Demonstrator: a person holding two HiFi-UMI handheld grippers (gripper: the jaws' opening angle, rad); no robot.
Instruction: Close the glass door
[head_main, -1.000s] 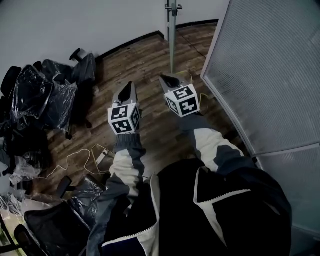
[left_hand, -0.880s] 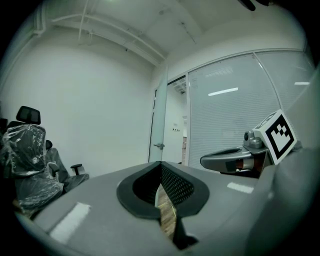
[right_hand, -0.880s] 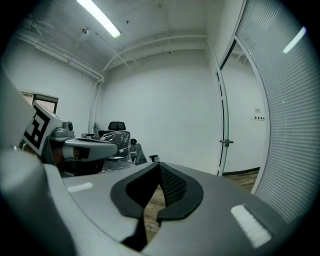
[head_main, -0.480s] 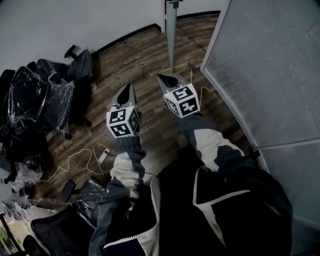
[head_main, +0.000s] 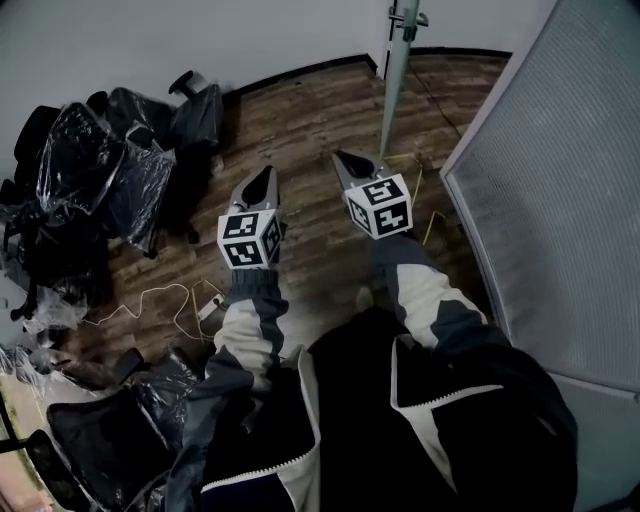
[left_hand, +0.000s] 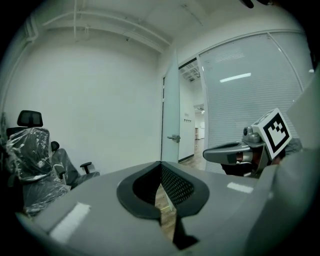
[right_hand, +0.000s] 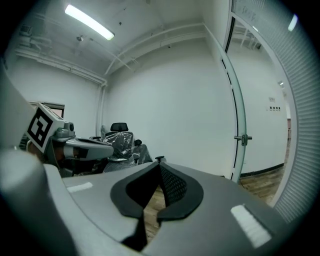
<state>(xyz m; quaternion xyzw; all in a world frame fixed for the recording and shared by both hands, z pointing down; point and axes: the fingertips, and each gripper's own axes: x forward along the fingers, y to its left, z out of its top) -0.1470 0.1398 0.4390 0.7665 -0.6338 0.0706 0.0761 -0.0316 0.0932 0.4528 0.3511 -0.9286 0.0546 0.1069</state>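
We face the glass door (head_main: 393, 90) across the wood floor (head_main: 300, 120); it stands open, edge toward us, with its handle (right_hand: 243, 138) untouched. The left gripper (head_main: 266, 176) and right gripper (head_main: 343, 160) are short of it, fingers pressed together and holding nothing. By our reading, the whole closing push is yet to come.

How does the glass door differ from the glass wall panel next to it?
The glass door carries a lever handle; the wall panel has none. The glass door looks plain frosted; the wall panel shows fine lines. Both are pale and translucent.
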